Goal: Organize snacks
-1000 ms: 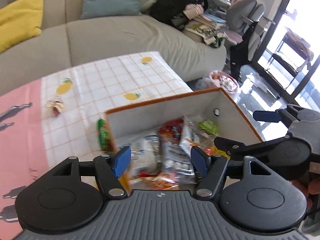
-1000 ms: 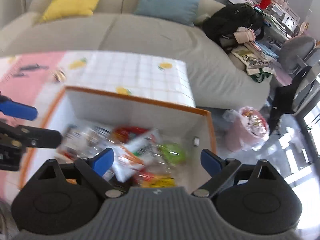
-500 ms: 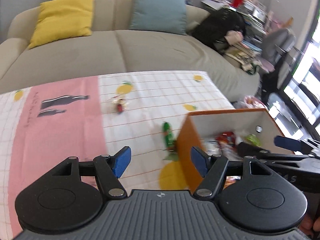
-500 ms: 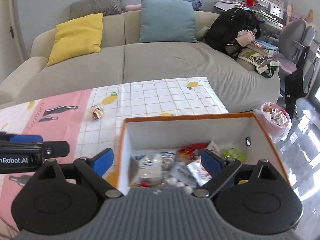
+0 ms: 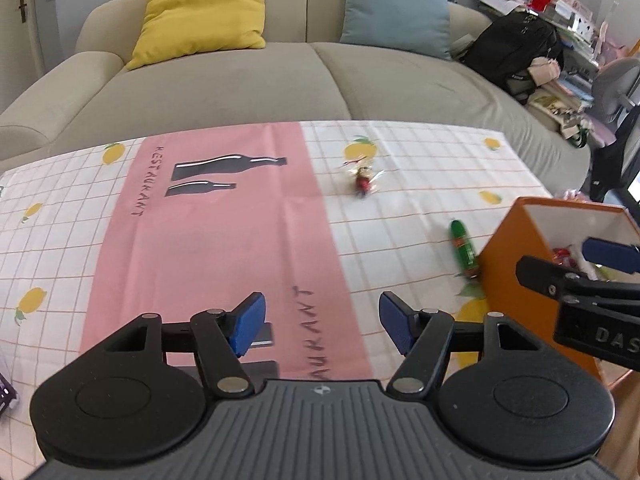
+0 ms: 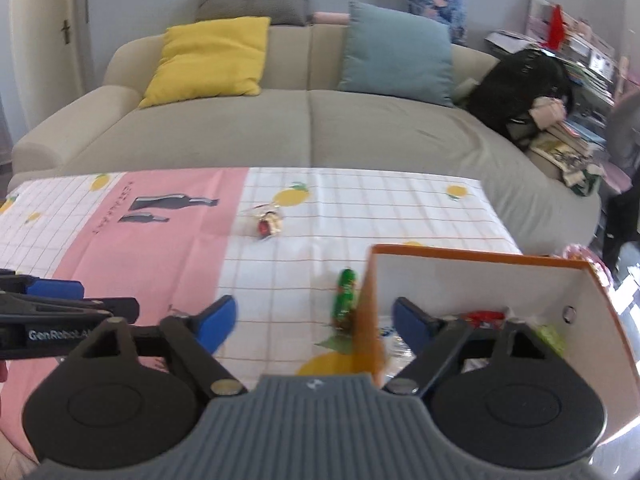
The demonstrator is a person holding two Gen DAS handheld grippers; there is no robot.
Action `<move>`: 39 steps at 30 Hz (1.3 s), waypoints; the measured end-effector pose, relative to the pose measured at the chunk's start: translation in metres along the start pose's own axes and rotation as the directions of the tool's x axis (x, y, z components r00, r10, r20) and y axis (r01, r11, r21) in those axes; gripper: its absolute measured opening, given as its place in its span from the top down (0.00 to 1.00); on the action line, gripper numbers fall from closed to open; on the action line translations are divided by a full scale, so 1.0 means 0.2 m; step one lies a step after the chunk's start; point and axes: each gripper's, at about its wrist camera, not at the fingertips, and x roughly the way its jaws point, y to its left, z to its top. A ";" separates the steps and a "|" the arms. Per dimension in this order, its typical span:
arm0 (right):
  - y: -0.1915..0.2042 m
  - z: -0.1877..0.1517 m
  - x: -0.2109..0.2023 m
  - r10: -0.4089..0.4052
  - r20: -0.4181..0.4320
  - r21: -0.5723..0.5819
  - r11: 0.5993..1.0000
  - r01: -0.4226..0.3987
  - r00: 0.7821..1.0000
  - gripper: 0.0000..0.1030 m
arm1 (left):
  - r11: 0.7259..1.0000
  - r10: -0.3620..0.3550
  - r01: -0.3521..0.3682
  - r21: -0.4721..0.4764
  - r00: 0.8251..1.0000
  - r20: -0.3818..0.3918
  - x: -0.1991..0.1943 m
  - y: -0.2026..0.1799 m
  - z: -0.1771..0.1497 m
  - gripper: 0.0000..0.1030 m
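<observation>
An orange box [image 5: 508,276] with white inner walls [image 6: 480,280] holds several snack packets at the table's right end. A green snack packet [image 5: 464,248] [image 6: 344,300] lies against its left wall. A small red wrapped sweet [image 5: 362,182] [image 6: 268,222] sits farther back on the checked cloth. My left gripper [image 5: 320,322] hovers over the pink stripe, its jaws closing with nothing between them. My right gripper [image 6: 316,322] hangs above the box's left wall, jaws closing, pads touching nothing. Each gripper shows in the other's view: the right gripper [image 5: 600,264] and the left gripper [image 6: 52,300].
A tablecloth [image 5: 208,240] with a pink stripe and lemon prints covers the table. Behind it stands a beige sofa [image 6: 308,132] with a yellow cushion [image 5: 200,12], a teal cushion [image 5: 396,4] and a black backpack [image 5: 516,48]. A purple object [image 5: 6,396] pokes in at the lower left.
Both grippers have swung left, away from above the box's contents and over the cloth. The box now sits at the right of each view. The right jaws have narrowed.
</observation>
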 end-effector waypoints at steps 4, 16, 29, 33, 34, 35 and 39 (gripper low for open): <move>0.11 -0.02 0.10 -0.039 -0.012 -0.057 0.998 0.038 0.999 0.45 | 1.000 0.013 -0.012 0.024 1.000 -0.014 0.06 0.04 -0.02 0.28; 0.30 -0.16 0.53 -0.342 -0.049 -0.230 0.918 0.323 0.938 0.62 | 0.999 -0.002 0.007 0.047 0.995 -0.103 0.30 0.08 -0.07 0.29; 0.31 -0.23 0.77 -0.447 -0.031 -0.327 0.850 0.413 0.894 0.68 | 1.000 -0.026 0.028 0.013 0.986 -0.167 0.46 0.09 -0.09 0.29; 0.30 -0.24 0.82 -0.464 -0.037 -0.346 0.837 0.424 0.885 0.73 | 1.000 -0.027 0.027 -0.004 0.985 -0.172 0.47 0.10 -0.08 0.29; 0.30 -0.24 0.83 -0.468 -0.044 -0.350 0.835 0.425 0.882 0.78 | 1.000 -0.027 0.026 -0.008 0.984 -0.174 0.48 0.11 -0.08 0.29; 0.29 -0.24 0.85 -0.474 -0.056 -0.349 0.834 0.427 0.879 0.84 | 1.000 -0.028 0.027 -0.010 0.984 -0.174 0.48 0.11 -0.07 0.29; 0.28 -0.24 0.84 -0.458 -0.054 -0.348 0.842 0.413 0.887 0.86 | 0.999 -0.032 0.029 -0.020 0.984 -0.174 0.48 0.11 -0.07 0.29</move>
